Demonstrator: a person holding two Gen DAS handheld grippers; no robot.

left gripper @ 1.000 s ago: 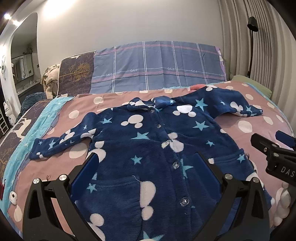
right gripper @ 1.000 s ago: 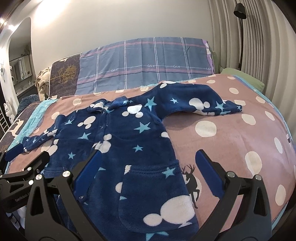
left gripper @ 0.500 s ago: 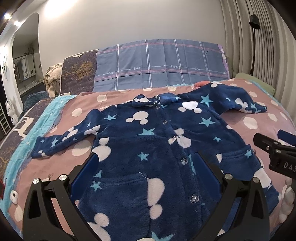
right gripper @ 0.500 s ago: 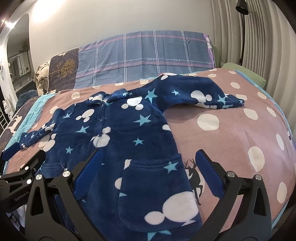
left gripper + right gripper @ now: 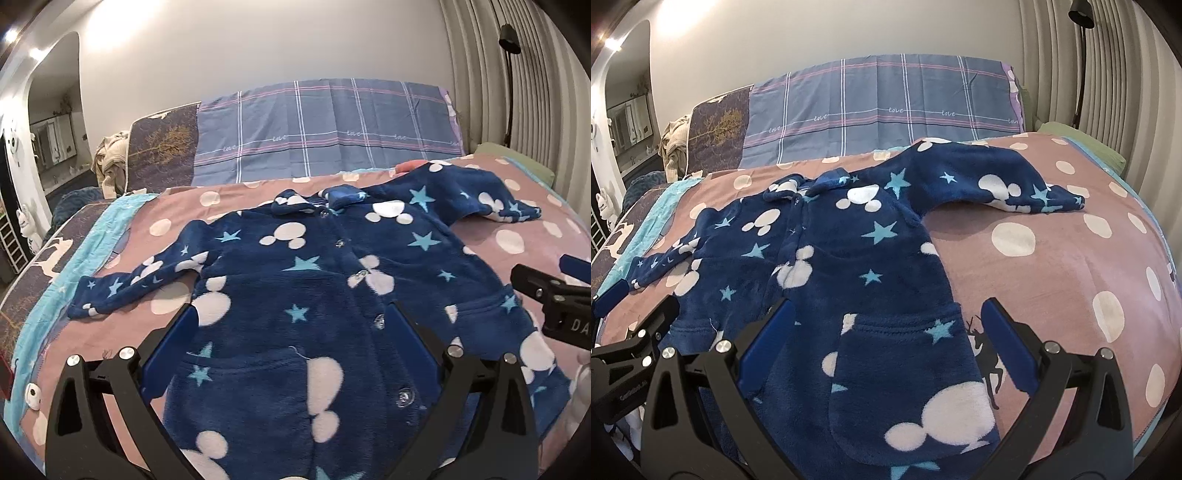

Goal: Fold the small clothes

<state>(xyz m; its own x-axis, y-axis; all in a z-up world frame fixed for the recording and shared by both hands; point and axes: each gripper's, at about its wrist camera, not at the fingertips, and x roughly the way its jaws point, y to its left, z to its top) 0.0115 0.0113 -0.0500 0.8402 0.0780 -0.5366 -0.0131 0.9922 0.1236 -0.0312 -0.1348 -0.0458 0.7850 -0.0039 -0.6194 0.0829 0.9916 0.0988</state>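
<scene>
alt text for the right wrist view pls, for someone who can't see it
A navy fleece top with white and light-blue shapes lies flat, front up, sleeves spread, on a pink polka-dot bedspread. The open right gripper hovers over its near hem and pocket, holding nothing. The left gripper shows at the left edge; plaid pillows stand behind.

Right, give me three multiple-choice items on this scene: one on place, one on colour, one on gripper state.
1. The fleece jacket lies on:
A. a polka-dot bedspread
B. a wooden floor
C. a chair

2. The jacket's base colour is:
A. red
B. navy blue
C. yellow

3. The left gripper and right gripper are:
A. both shut on a sleeve
B. one open, one shut
C. both open, holding nothing

Key: 1 A, pink dotted cover shows all around it. 2 B, dark blue under white shapes and stars. 3 C, fingers stand wide apart above the cloth.
</scene>
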